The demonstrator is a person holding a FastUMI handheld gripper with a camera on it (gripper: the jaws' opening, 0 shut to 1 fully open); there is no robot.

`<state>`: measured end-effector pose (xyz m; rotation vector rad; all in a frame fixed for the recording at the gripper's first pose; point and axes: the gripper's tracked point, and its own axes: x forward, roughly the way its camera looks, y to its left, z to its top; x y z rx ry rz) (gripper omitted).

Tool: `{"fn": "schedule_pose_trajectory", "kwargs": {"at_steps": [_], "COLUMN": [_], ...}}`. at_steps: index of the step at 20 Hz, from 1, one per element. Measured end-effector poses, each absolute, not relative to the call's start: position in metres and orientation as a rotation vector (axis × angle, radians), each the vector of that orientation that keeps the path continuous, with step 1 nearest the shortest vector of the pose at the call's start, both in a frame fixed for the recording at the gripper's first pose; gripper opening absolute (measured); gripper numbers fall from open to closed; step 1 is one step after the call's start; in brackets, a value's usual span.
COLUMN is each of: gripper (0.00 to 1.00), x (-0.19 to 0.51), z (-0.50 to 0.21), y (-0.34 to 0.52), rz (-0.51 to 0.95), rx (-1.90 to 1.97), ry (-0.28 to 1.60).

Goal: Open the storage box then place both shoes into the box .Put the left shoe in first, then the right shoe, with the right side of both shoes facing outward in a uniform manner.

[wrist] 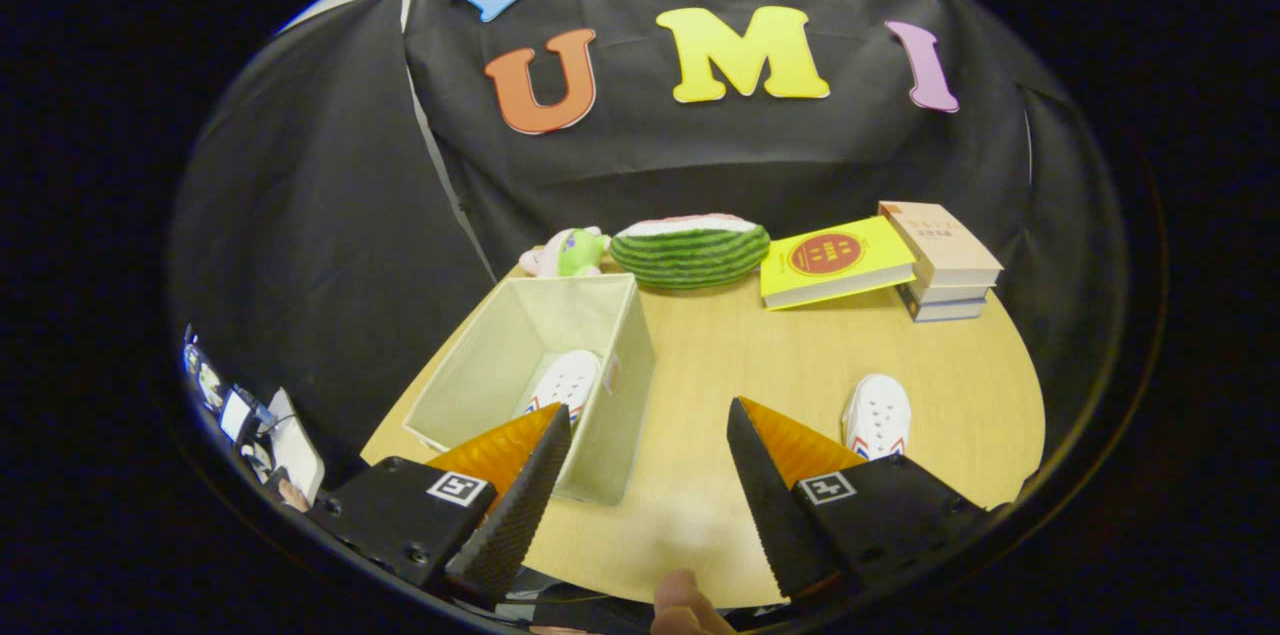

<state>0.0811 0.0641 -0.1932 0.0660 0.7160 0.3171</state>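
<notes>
A pale fabric storage box (625, 380) stands open on the round wooden table (760, 355), just ahead of my left finger. One white shoe (565, 383) lies inside it on the box floor. A second white shoe (877, 415) with red and blue trim rests on the table just beyond my right finger. My gripper (650, 410) is open above the table's near part, with nothing between its fingers.
At the table's far side lie a plush toy (570, 252), a watermelon-slice cushion (690, 250), a yellow book (835, 261) and a stack of books (942, 260). A person's finger (685, 605) shows at the near edge. Small items (250, 425) sit off the table to the left.
</notes>
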Motion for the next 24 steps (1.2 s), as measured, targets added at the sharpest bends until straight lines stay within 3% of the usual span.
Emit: {"fn": "schedule_pose_trajectory", "kwargs": {"at_steps": [15,21,24], "gripper": [0.98,0.97,0.93], "x": [0.093,0.090,0.104], "z": [-0.300,-0.373,-0.393], "y": [-0.158,-0.168,-0.168], "rz": [0.091,0.129,0.149], "rx": [0.007,0.107,0.073], "ry": [0.890,1.110,1.107]}}
